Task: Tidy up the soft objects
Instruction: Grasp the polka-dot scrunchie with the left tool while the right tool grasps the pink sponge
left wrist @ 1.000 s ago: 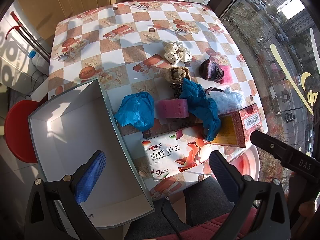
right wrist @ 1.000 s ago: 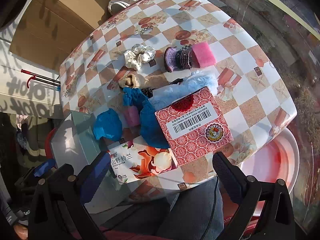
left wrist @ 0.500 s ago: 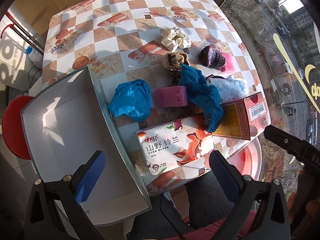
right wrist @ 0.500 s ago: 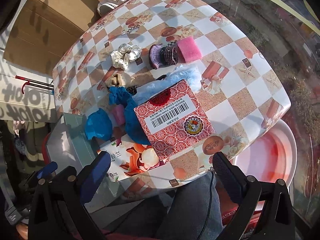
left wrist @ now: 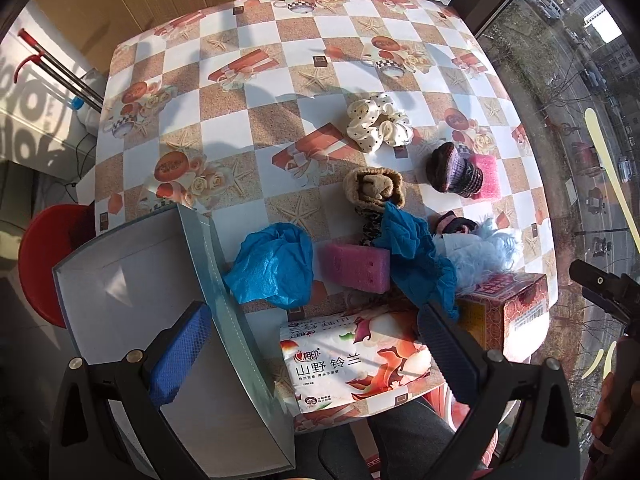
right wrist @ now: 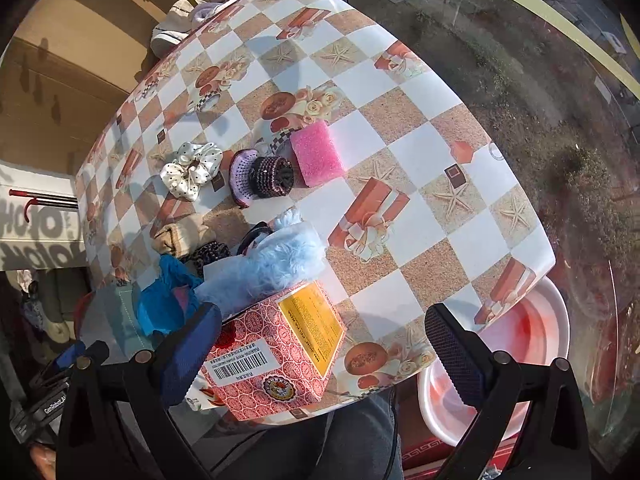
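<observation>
Where sunlight falls, a checkered tablecloth (left wrist: 256, 120) meets the window (left wrist: 580, 80).

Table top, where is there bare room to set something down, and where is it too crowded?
The table is bare across its far half, beyond the polka-dot scrunchie, and on the right side past the pink sponge toward the window. The grey box is empty inside. It is crowded along the near edge, around the blue cloths, tissue pack and red carton.

Bright sunlight, hard shadows, fisheye-warped edges
</observation>
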`<state>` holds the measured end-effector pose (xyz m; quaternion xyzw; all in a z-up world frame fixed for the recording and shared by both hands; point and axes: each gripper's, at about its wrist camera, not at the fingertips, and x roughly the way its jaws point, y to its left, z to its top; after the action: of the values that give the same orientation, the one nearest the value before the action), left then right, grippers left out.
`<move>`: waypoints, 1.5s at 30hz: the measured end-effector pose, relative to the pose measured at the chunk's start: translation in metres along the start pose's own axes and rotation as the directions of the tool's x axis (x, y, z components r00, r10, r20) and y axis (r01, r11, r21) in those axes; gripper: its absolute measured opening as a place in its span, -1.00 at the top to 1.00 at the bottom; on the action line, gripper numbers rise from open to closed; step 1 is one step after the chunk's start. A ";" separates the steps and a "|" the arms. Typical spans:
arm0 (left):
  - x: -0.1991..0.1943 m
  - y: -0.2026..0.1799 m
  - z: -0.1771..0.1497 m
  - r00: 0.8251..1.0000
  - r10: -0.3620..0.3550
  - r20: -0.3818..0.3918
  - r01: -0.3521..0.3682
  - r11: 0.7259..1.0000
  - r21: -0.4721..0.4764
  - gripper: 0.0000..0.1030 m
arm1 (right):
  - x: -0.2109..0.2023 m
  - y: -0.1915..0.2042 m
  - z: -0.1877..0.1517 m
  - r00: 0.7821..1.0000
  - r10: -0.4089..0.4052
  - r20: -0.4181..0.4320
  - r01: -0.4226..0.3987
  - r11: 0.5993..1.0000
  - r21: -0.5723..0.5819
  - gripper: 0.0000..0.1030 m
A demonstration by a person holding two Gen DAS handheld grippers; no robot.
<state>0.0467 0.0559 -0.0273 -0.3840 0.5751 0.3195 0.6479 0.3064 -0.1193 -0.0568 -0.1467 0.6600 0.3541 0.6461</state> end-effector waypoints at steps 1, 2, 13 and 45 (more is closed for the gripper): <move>0.002 -0.001 0.009 1.000 0.002 0.002 -0.002 1.000 -0.004 -1.00 | 0.005 -0.002 0.009 1.000 -0.008 -0.010 0.008 1.000 -0.008 -0.99; 0.005 -0.004 0.018 1.000 0.002 0.003 -0.002 1.000 -0.006 -1.00 | 0.011 -0.003 0.017 1.000 -0.013 -0.021 0.013 1.000 -0.018 -0.99; 0.069 -0.050 0.115 0.995 0.101 -0.022 -0.100 0.994 0.037 -1.00 | 0.077 -0.013 0.083 0.989 -0.107 -0.106 0.098 0.991 -0.085 -0.99; 0.195 -0.078 0.173 0.985 0.089 -0.147 -0.106 0.988 -0.115 -1.00 | 0.168 0.000 0.121 0.972 -0.212 -0.097 0.188 0.959 -0.213 -1.00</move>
<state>0.2261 0.1608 -0.2030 -0.4160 0.6169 0.3577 0.5644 0.3765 0.0050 -0.2068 -0.2985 0.6395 0.3430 0.6199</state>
